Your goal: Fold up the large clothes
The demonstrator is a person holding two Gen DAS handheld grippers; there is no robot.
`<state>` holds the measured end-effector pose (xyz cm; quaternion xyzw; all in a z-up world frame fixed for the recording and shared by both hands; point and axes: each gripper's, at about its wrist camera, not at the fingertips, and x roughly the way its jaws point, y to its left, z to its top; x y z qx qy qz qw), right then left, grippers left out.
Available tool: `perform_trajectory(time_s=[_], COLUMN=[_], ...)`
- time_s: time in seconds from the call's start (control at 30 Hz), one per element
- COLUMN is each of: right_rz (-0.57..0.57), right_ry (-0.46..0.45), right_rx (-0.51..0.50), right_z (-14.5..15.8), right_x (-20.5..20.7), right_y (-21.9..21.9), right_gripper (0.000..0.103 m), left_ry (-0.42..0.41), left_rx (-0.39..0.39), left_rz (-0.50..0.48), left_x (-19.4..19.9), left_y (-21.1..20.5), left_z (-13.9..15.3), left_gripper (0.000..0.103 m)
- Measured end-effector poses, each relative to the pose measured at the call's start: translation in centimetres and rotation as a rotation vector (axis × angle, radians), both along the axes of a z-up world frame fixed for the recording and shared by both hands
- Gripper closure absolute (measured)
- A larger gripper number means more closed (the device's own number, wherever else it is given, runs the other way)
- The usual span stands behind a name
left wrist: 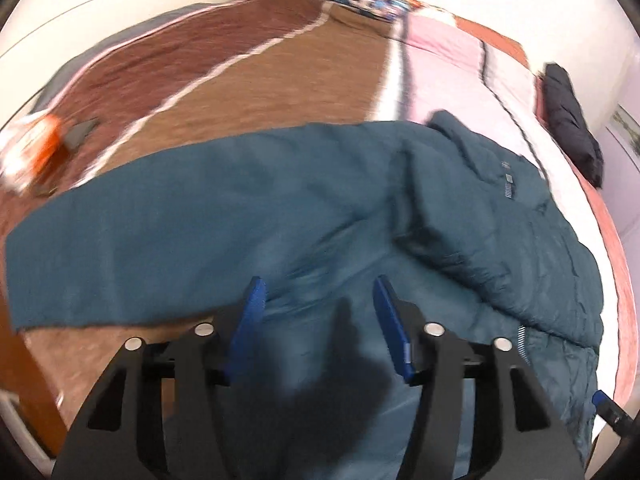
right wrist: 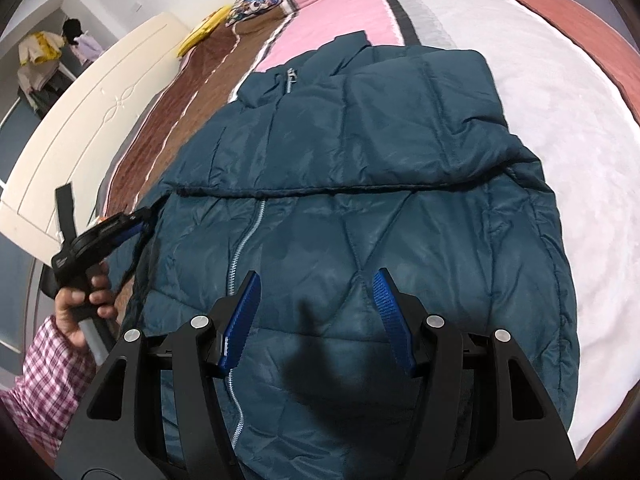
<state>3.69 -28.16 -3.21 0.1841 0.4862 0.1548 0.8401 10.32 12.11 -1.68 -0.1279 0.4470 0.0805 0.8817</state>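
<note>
Both my tongs are spread, pinching nothing: left gripper point(left wrist: 318, 300) and right gripper point(right wrist: 316, 296) over the teal jacket point(right wrist: 360, 200). Grab that sleeve point(left wrist: 140, 232) by the cuff and fold it flat across.

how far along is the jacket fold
Early. Done: the teal puffer jacket lies zipped on the bed, one sleeve already folded across its chest. In hand: nothing; the left gripper and right gripper are open. Left: the other sleeve, then the body.
</note>
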Motion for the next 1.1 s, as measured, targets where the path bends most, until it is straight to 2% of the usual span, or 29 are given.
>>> perform_trajectory(time_s=[0.1,0.2,0.33,0.47,0.57,0.67,0.93,1.03,1.1], right_rz=[0.014,0.032,0.054,0.068,0.077,0.083,0.087,0.087,0.084], right_ry=[0.003,0.001,0.002,0.004,0.006,0.007,0.012,0.015,0.016], right_rx=[-0.004,-0.014,-0.029,-0.043,-0.053,-0.067,-0.090,-0.093,-0.093], right_z=[0.1,0.3,0.5,0.6,0.6,0.7,0.8,0.7,0.7], right_x=[0.0,-0.1,-0.2,-0.3,-0.3,-0.2,0.0,0.1,0.1], right_y=[0.8,1.7,3.0,4.0,4.6,5.0,5.4,5.4,5.4], right_gripper=[0.044,0.044,0.044,0.044,0.044,0.044,0.044,0.044,0.044], left_ry=[0.020,0.020,0.018,0.008,-0.004,-0.012,-0.051,-0.047,-0.012], left_rx=[-0.021,-0.092,-0.199,-0.377,-0.474,-0.522,-0.558,-0.574,-0.565], left_rz=[0.078,0.174,0.318,0.491,0.605,0.669,0.759,0.787,0.803], left_x=[-2.0,-4.1,-6.5,-8.5,-9.6,-10.0,-9.5,-9.0,-8.6], left_y=[3.3,7.1,12.1,16.9,19.1,20.6,23.7,24.7,25.2], left_z=[-0.2,-0.5,-1.4,-3.3,-4.9,-6.0,-7.6,-8.0,-8.5], left_gripper=[0.043,0.037,0.037,0.037,0.037,0.037,0.038,0.047,0.069])
